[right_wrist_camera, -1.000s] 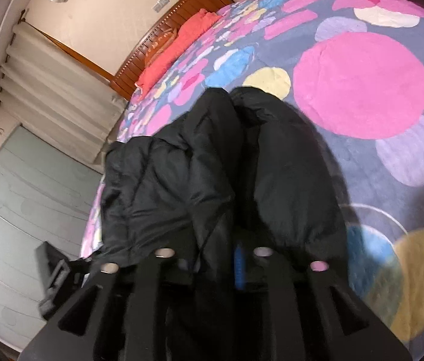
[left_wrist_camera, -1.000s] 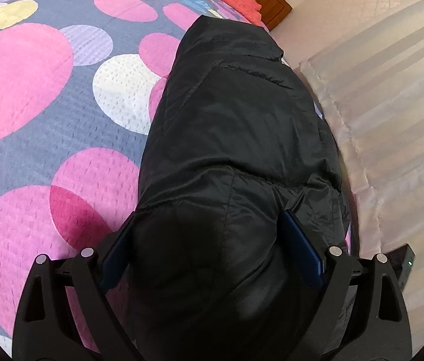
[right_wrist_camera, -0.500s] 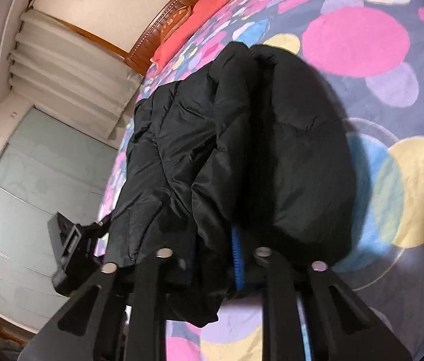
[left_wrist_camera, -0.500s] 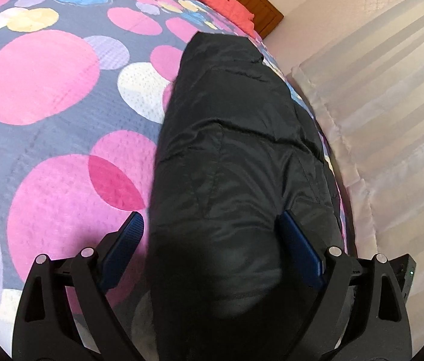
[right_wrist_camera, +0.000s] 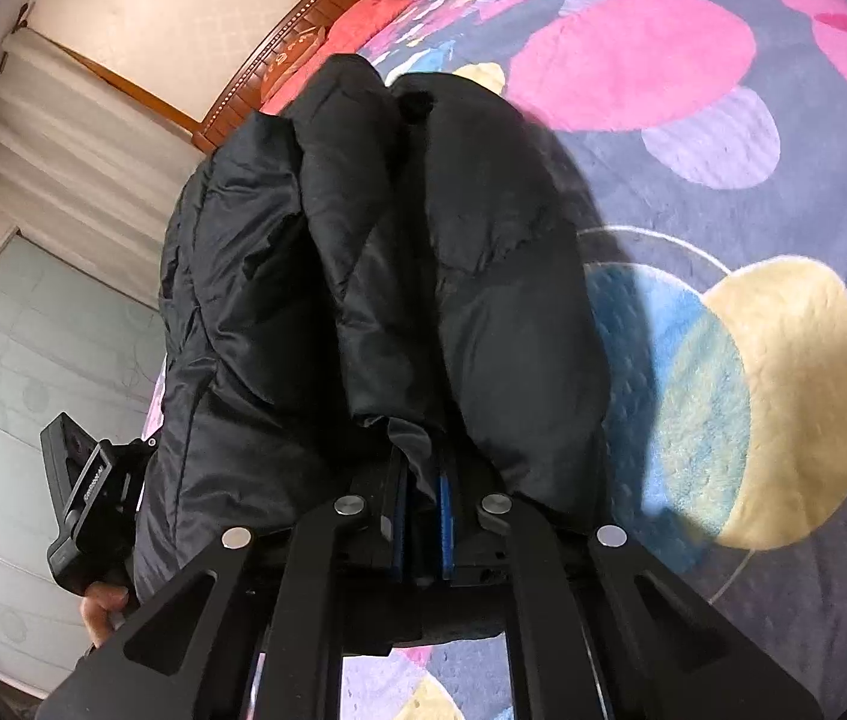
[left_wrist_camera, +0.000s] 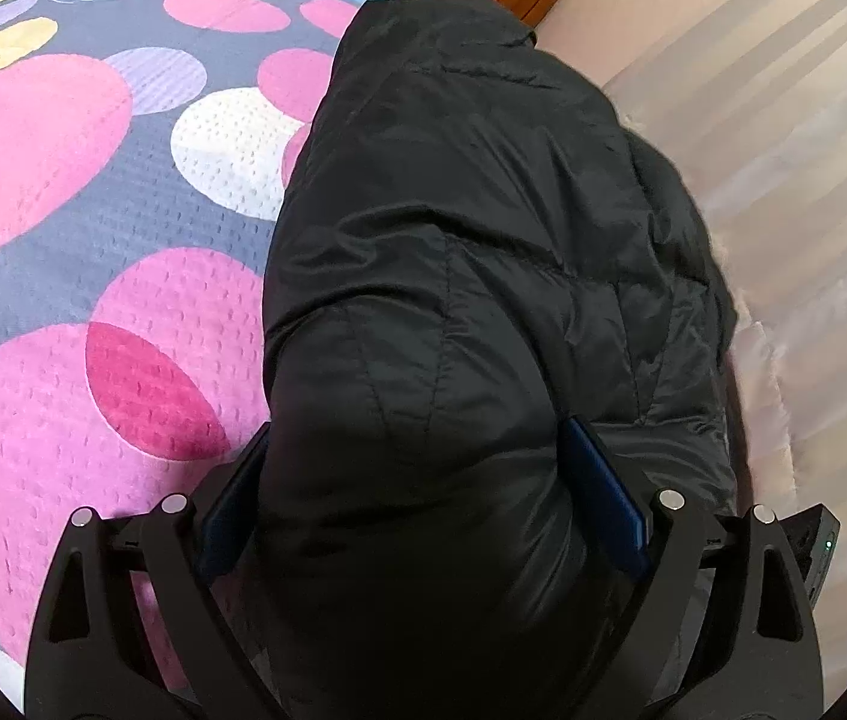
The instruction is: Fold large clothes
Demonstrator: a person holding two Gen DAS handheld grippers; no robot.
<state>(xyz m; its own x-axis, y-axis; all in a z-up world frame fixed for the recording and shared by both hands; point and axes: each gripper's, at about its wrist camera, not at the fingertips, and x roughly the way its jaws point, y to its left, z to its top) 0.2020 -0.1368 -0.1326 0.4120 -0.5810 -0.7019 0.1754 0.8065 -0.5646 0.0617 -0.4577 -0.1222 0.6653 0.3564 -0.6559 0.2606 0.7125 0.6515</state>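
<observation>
Holding a black padded jacket (left_wrist_camera: 471, 276) over the bed (left_wrist_camera: 63, 228), we carry it with both tongs. Our left tongs (left_wrist_camera: 417, 504) stand wide, with a thick bulge of the jacket filling the gap between the blue pads (left_wrist_camera: 603, 504); the fabric touches both pads, so we read them as gripping the jacket. Our right tongs (right_wrist_camera: 421, 516) are closed tight on a thin fold of the jacket's near edge, the blue pads almost meeting with the cloth pinched between them.

The jacket stretches away from us toward the far end of the bed, bunched in long puffy folds. It lies along the bed's edge beside the pale curtains (left_wrist_camera: 783, 192). To its other side the bedspread shows large pink, white, yellow and blue circles on grey.

At the far end we see a red pillow (right_wrist_camera: 363, 18) against a wooden headboard (right_wrist_camera: 315, 12). From the right camera, a hand (right_wrist_camera: 100, 603) grips the left tool's handle, near a frosted wardrobe door (right_wrist_camera: 33, 360).
</observation>
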